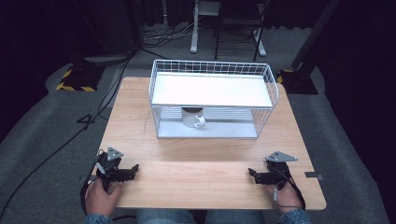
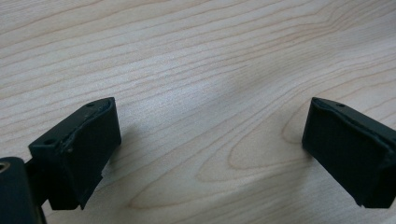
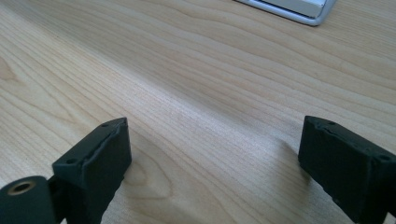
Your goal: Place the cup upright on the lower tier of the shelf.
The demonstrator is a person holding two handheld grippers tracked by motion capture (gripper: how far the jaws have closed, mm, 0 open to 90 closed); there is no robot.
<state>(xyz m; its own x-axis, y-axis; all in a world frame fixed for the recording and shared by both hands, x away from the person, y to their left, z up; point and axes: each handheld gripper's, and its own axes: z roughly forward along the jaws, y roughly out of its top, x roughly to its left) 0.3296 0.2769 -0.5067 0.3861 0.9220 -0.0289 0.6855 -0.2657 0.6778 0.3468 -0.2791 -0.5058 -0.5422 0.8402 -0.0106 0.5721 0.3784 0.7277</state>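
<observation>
Mug point(image 1: 193, 118) under rack point(image 1: 212, 91) overhead

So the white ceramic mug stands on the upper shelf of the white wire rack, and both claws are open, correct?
Not quite. The high view shows the white ceramic mug on the lower shelf of the white wire rack, under the upper one. Both claws, left and right, are open.

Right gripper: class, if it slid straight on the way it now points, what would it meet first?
Probably nothing soon. The right gripper points left along the table, toward the left gripper; only bare wood lies between its open fingers, though depth is unclear.
</observation>
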